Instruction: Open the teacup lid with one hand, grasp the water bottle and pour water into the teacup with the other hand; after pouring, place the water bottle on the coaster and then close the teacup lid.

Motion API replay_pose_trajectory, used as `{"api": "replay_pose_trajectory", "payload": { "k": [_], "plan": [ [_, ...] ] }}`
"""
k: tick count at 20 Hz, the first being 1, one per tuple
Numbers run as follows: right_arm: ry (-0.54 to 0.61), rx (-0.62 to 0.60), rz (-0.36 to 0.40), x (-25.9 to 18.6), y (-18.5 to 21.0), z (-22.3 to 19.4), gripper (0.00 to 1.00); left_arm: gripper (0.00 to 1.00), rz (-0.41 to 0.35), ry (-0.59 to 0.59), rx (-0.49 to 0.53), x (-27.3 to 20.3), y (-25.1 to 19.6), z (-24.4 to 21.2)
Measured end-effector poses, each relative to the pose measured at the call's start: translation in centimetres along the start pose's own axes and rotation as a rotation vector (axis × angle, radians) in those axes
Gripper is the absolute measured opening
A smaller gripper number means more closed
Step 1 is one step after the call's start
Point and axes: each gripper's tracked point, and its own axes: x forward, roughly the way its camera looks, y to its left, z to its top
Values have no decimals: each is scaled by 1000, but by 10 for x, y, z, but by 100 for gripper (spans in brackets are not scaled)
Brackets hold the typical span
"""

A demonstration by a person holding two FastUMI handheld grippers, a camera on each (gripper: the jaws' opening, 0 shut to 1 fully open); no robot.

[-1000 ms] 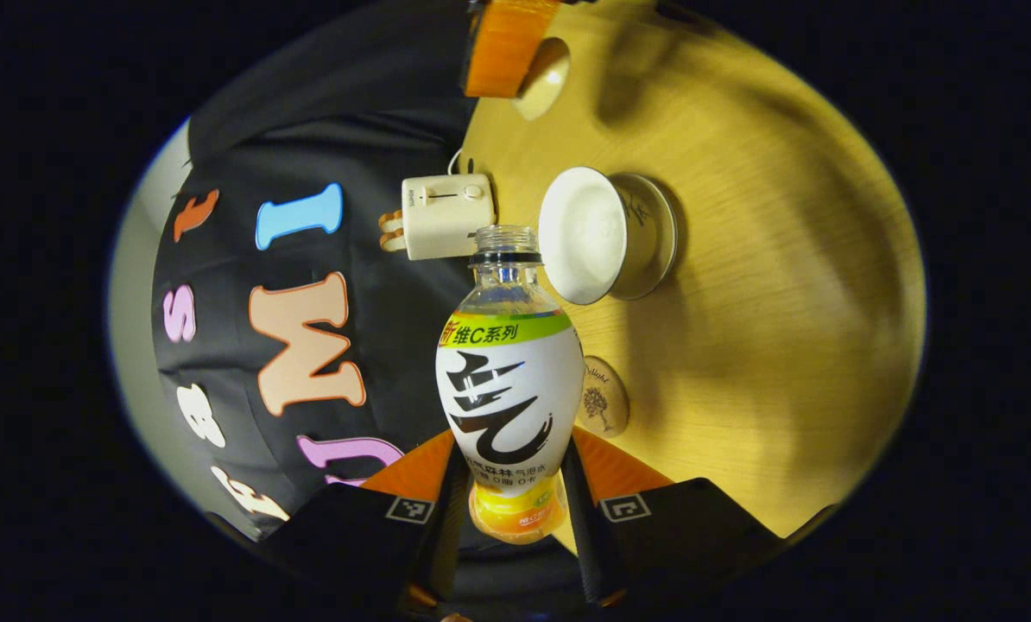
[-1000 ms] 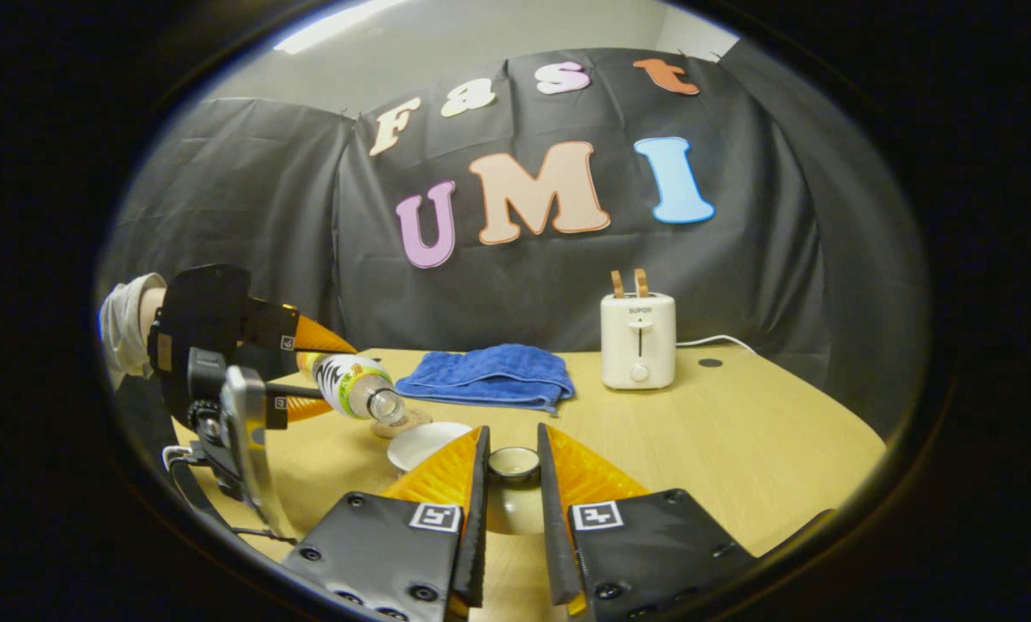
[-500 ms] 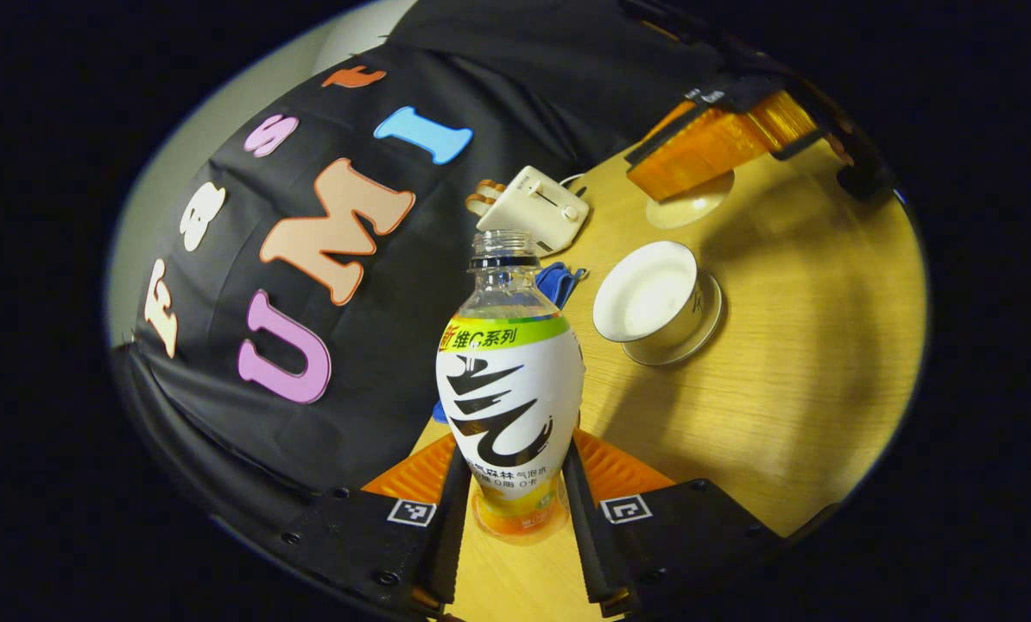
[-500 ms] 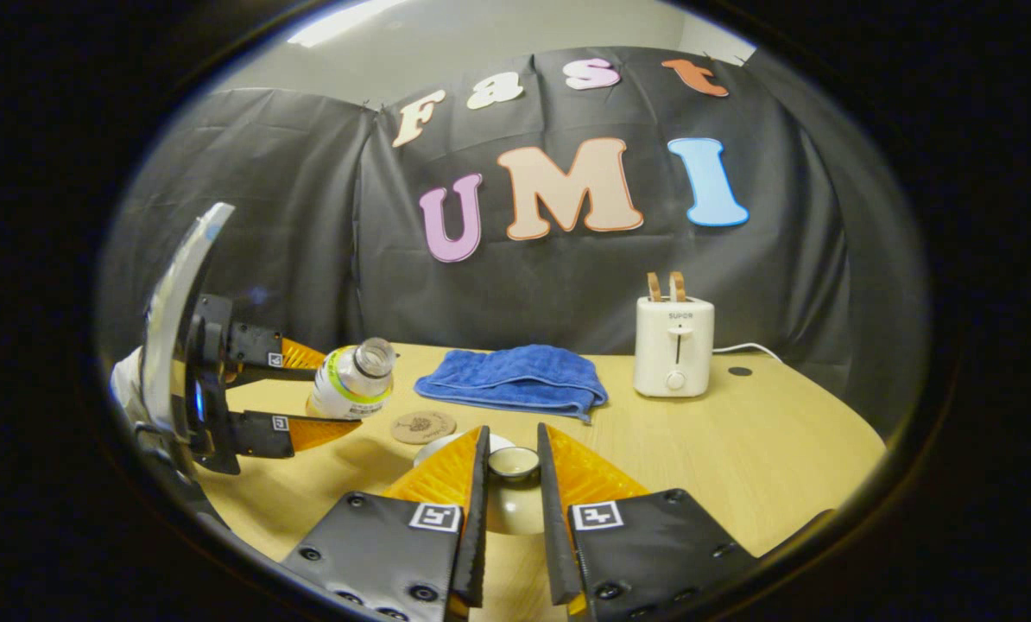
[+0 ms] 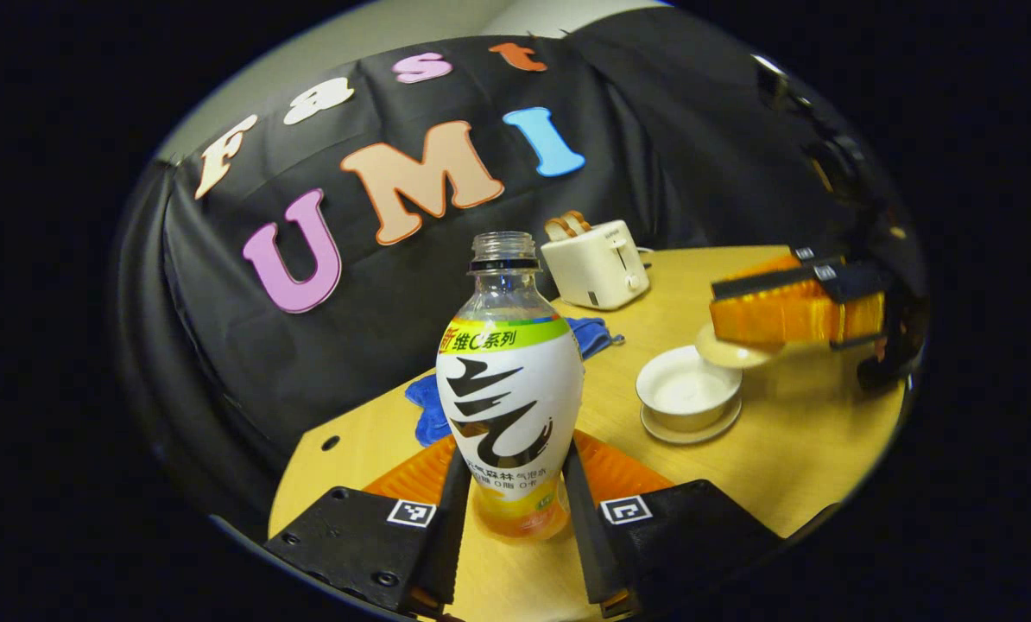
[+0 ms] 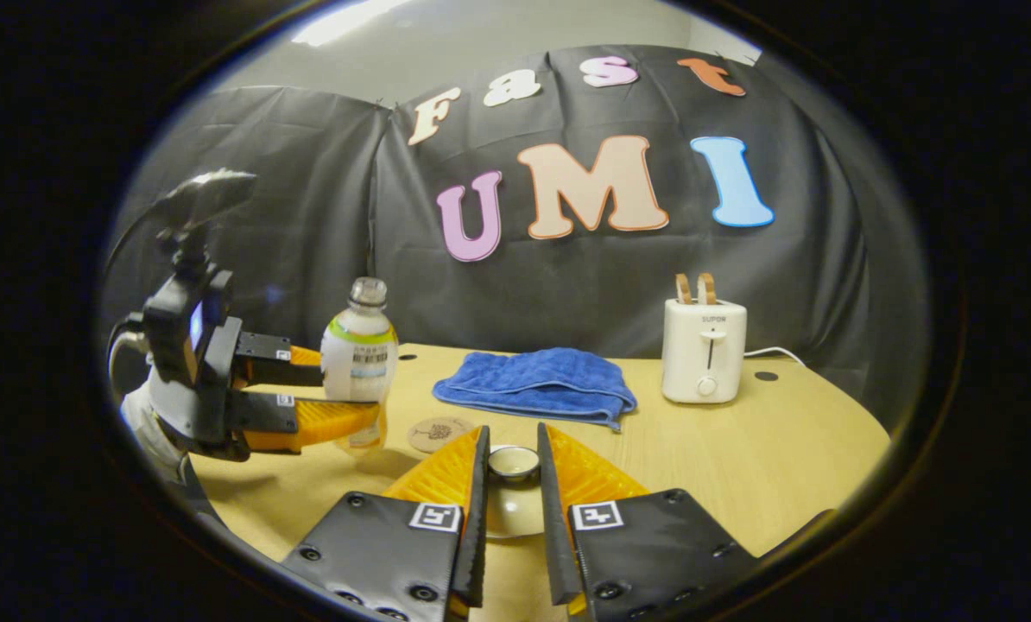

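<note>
A water bottle [image 5: 509, 380] with a white label and no cap stands upright in my left gripper [image 5: 510, 451], which is shut on its lower body. In the right gripper view the same bottle [image 6: 358, 358] hangs just above the table, left of a round coaster [image 6: 439, 429]. The white teacup [image 5: 686, 396] sits open on its saucer [image 5: 695, 429], right of the bottle. My right gripper [image 6: 512, 430] is shut on the knob of the teacup lid [image 6: 513, 463]. In the left gripper view the lid [image 5: 727, 352] hovers over the cup's right rim.
A folded blue towel [image 6: 537, 384] lies at the back of the wooden table [image 6: 740, 458]. A white toaster [image 6: 704, 350] with two slices stands to the right of it, its cord trailing right. A sleeve shows behind the left gripper.
My left gripper has swung the bottle from lying tipped over the cup back to upright and drawn it left of the coaster. The right gripper has kept hold of the lid.
</note>
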Motion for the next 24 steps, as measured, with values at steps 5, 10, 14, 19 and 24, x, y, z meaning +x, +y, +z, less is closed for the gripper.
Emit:
{"api": "replay_pose_trajectory", "payload": {
  "k": [5, 10, 14, 19, 24],
  "plan": [
    [-5, -1, 3, -3, 4, 3, 31, 54, 15, -44, -201, 22, 15, 9],
    [10, -8, 4, -4, 5, -2, 31, 53, 22, -67, -327, 51, 24, 14],
    [16, -14, 1, -6, 4, -4, 31, 55, 45, -67, -319, 74, 28, 14],
    [18, -7, -5, -7, -1, -4, 32, 55, 78, -76, -336, 92, 30, 7],
    [22, -9, -2, -4, 0, -4, 31, 58, 74, -69, -363, 93, 26, 2]
  ]
}}
